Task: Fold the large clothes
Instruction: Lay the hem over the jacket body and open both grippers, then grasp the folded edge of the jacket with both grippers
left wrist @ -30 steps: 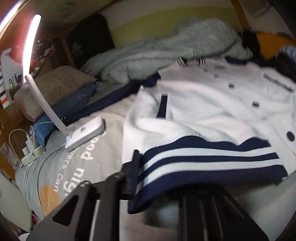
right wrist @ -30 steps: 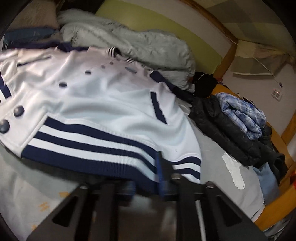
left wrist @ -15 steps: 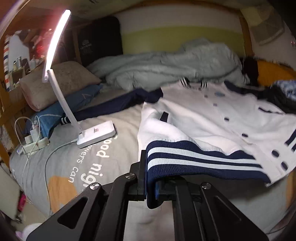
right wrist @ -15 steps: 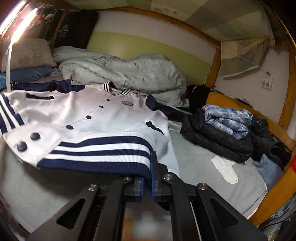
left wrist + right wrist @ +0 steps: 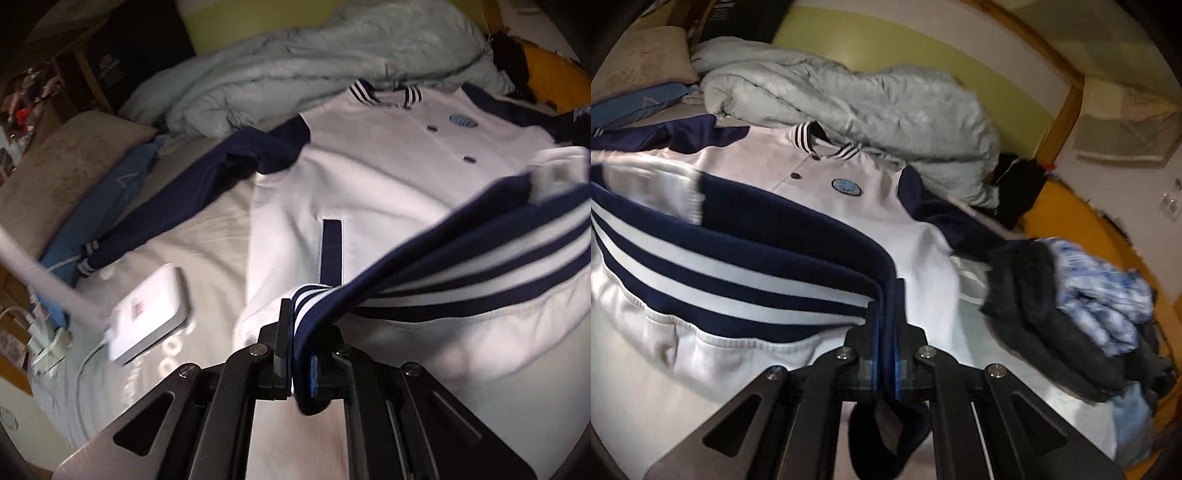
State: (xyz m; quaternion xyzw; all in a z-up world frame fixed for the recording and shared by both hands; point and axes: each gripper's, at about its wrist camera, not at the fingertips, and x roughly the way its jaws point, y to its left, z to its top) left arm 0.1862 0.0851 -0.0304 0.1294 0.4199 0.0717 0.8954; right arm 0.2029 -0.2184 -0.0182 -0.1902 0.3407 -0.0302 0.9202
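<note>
Left gripper (image 5: 300, 354): jaws clamped on the navy-and-white striped hem (image 5: 461, 266) of the jacket (image 5: 376, 173), rib band bunched between the pads, a short tail of it hanging below. Right gripper (image 5: 886, 354): likewise clamped on the same hem band at its other end, a dark loop of rib drooping under the jaws.

Between the two claws the hem is lifted and runs as a near-taut strip; ahead of and below both claws the white jacket body lies front-up on the bed (image 5: 207, 236), collar (image 5: 384, 96) at the far side against a rumpled grey duvet (image 5: 295, 66).

Handling, as judged: thick knit fleece, soft, limp, moderately heavy for cloth; not fragile, not slippery. The rib band is the firmest part and a sound place to hold, near each corner, so the edge stays straight. Slack in the middle would sag and wrinkle the fold.

Pose: both grippers pitched down toward the bed, side by side, hem carried over the jacket's lower half toward the collar.

Outward, left: navy sleeve (image 5: 207, 192) spread aside, desk lamp base (image 5: 147, 317) close by — snag risk. Outward, right: pile of dark clothes (image 5: 1052, 306) just beside the jacket.
</note>
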